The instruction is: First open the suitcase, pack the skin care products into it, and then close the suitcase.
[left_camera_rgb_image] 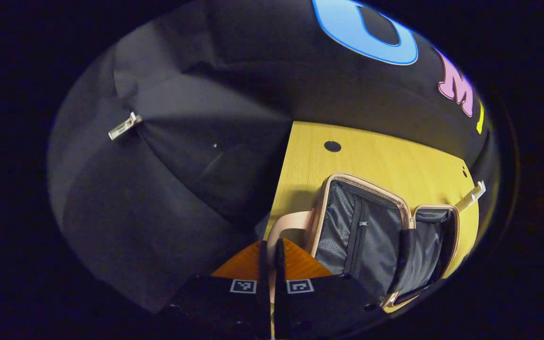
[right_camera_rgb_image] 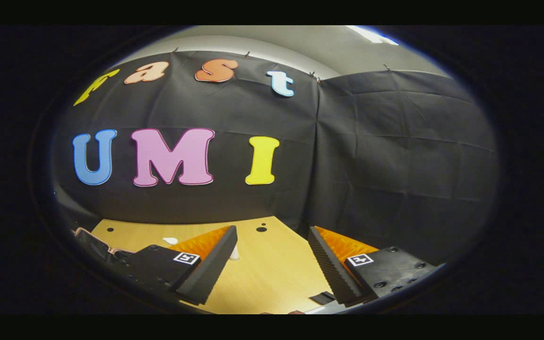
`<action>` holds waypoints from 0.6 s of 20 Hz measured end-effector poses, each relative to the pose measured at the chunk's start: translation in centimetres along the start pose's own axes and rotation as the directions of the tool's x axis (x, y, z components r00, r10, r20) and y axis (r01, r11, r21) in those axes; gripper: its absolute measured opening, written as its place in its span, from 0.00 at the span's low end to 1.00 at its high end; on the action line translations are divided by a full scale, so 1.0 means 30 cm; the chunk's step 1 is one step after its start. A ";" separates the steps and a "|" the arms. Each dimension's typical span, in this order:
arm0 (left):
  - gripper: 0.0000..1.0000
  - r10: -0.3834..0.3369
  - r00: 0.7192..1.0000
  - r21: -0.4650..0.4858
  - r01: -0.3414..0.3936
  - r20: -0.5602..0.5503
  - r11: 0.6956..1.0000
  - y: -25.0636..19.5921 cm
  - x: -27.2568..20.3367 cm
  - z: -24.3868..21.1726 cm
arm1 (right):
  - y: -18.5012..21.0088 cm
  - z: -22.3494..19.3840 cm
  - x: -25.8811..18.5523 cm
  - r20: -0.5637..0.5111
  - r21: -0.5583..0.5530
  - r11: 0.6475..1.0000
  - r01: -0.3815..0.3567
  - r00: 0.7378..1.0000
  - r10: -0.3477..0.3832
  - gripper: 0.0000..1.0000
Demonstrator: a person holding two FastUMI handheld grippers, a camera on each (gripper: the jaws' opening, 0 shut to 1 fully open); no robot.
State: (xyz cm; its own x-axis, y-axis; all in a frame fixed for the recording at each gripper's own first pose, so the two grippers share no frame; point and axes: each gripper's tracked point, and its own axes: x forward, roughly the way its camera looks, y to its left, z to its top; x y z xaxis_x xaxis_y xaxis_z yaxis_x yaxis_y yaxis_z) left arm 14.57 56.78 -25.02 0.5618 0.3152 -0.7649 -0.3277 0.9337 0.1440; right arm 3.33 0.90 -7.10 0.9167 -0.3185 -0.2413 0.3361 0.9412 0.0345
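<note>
Left gripper [left_camera_rgb_image: 270, 257]: nearest in the left gripper view; its two fingers are pressed together with only a hairline seam between them, nothing held, tips at the near edge of the table.
Right gripper [right_camera_rgb_image: 272, 255]: nearest in the right gripper view; fingers spread well apart, holding nothing, bare table between them.
Pale pink hard-shell suitcase with grey fabric lining [left_camera_rgb_image: 371, 231]: just beyond the left gripper's tips and to their right, lying open on the table, zipped lining panel facing up; its rounded corner is beside the fingertips, and whether they touch I cannot tell. A corner of it [right_camera_rgb_image: 93, 241] sits at the far left of the right gripper view.
Yellow wooden table with small dark holes [left_camera_rgb_image: 385, 160]: carries the suitcase, runs back to the wall.
Black cloth booth wall [right_camera_rgb_image: 395, 156]: farthest, behind the table.
</note>
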 end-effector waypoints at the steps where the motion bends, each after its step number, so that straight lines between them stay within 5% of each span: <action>1: 0.11 0.013 1.000 0.009 -0.012 -0.028 1.000 0.007 0.038 -0.045 | 0.001 0.000 -0.011 -0.004 0.001 1.000 -0.001 1.000 0.001 0.97; 9: 0.19 0.115 0.993 0.063 -0.113 -0.026 0.992 0.041 0.124 -0.115 | 0.042 -0.072 -0.045 -0.066 0.010 1.000 0.000 0.998 0.000 0.97; 12: 0.93 0.124 0.990 0.067 -0.129 0.069 0.989 0.023 0.064 -0.054 | 0.058 -0.124 -0.042 -0.093 0.016 1.000 -0.012 0.996 0.014 0.97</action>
State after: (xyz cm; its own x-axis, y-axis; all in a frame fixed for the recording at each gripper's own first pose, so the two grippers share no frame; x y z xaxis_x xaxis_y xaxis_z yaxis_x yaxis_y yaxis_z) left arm 14.21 57.75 -27.41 0.5676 0.4394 -0.6963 -0.3453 0.8948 0.2831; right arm 1.95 3.35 -10.33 0.8970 -0.2937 -0.3303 0.3284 0.9430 0.0534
